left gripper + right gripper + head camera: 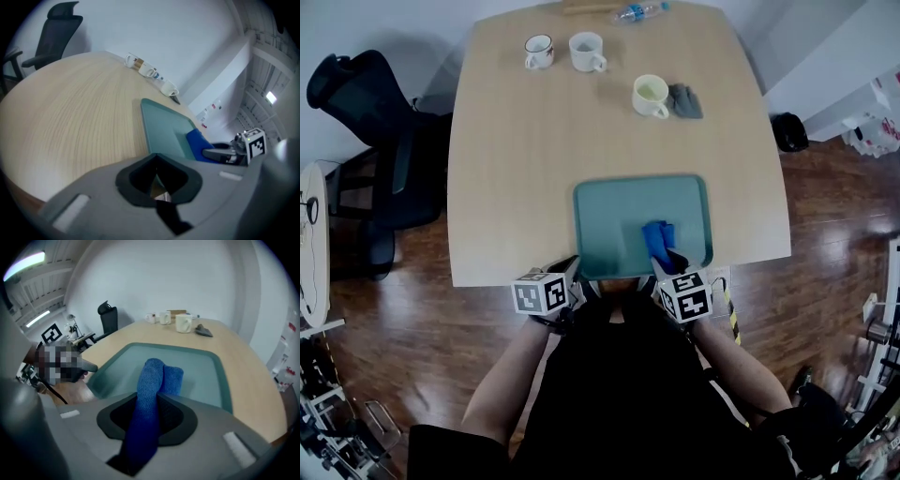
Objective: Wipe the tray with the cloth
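Teal rectangular plastic tray: floor mostly bare, only folded blue cloth blocks its near-right corner. Light wood table open left of and beyond tray. Cream mug and grey rag well beyond tray.

Blue cloth, teal tray, pale wood-grain table.

The left tool hides the tray's near corner, perhaps gripping it.

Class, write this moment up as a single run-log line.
right tool: shut on blue cloth | blue cloth: on tray, near-right area | left tool: jaws together, at tray's near-left corner
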